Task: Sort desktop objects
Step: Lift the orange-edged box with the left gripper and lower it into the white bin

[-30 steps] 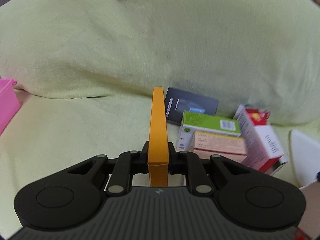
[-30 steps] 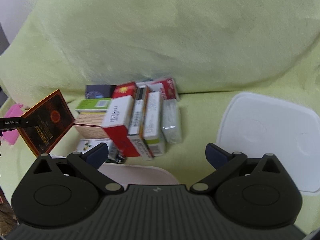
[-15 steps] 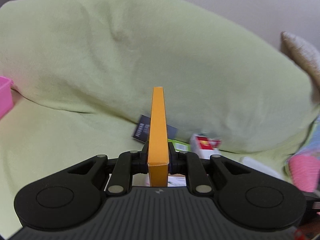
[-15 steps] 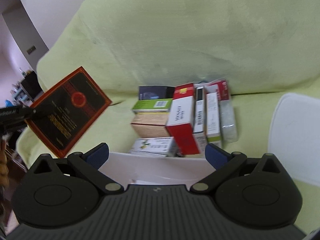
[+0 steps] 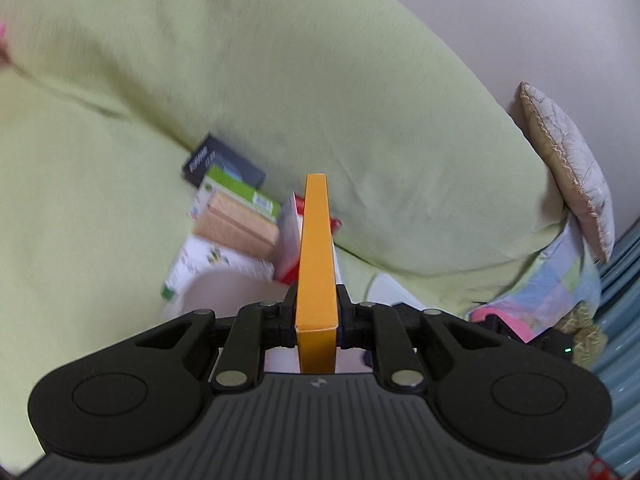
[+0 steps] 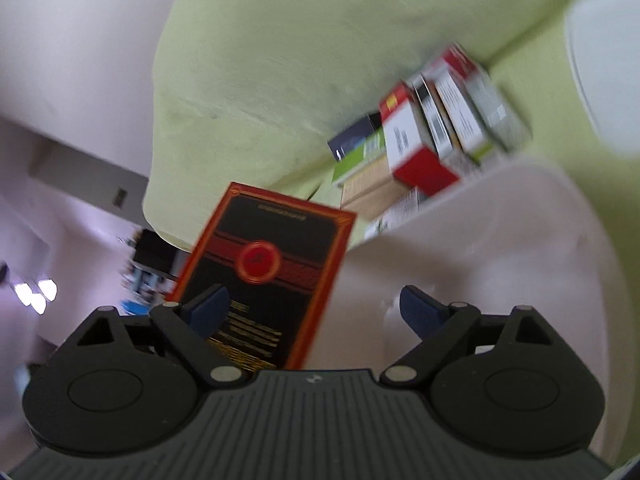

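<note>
- A thin orange box (image 5: pixel 316 256) is pinched by its broad faces in the left hand-held gripper (image 5: pixel 316 320), narrow edge up, so it's probably gripped that way to slot in on edge.
- It's hanging just over the pale pink bin (image 6: pixel 500 264), which looks like the drop spot.
- The right hand-held gripper (image 6: pixel 316 312) is spread wide with nothing between its blue pads (image 6: pixel 416 308); the box's dark printed face is seen right in front of it.
- The rest of the small boxes (image 6: pixel 424 136) are piled on the green couch cover (image 5: pixel 360 80) beside the bin, not yet sorted.
</note>
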{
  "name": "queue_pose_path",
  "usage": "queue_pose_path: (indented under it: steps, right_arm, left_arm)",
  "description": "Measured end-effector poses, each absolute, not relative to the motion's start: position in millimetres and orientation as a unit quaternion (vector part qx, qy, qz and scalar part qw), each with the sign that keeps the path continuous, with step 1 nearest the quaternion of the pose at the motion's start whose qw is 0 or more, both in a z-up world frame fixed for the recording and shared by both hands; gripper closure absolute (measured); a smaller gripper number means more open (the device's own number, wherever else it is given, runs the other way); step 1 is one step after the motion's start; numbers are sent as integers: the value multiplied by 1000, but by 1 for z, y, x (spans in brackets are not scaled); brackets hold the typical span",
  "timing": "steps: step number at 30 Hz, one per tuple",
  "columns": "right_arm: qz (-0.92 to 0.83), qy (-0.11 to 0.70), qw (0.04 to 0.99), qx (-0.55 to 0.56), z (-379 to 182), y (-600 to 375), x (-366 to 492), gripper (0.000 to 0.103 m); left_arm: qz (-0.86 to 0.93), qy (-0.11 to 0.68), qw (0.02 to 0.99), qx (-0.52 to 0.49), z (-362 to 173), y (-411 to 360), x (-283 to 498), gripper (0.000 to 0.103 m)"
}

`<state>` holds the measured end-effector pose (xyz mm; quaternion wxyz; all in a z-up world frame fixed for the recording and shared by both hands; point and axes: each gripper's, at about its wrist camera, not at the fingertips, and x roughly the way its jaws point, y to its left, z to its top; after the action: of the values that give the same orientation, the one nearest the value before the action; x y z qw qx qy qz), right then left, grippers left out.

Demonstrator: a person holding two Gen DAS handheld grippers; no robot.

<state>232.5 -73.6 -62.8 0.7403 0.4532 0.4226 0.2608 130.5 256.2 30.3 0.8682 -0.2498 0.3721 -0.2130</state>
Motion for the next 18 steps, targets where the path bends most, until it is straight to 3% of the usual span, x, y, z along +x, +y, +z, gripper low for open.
queue_pose_path:
  steps: [8, 12, 18]
  right_arm:
    - [251, 446, 667, 542, -103, -64, 209, 19]
    - [253, 450, 651, 556, -115, -55, 206, 51]
    - [238, 456, 655, 554, -123, -57, 206, 71]
  left_arm:
    - [-221, 398, 826, -331, 6, 278, 102, 87]
    - [-226, 406, 809, -359, -2, 287, 90, 87]
    - [-219, 418, 797, -378, -20, 296, 90, 81]
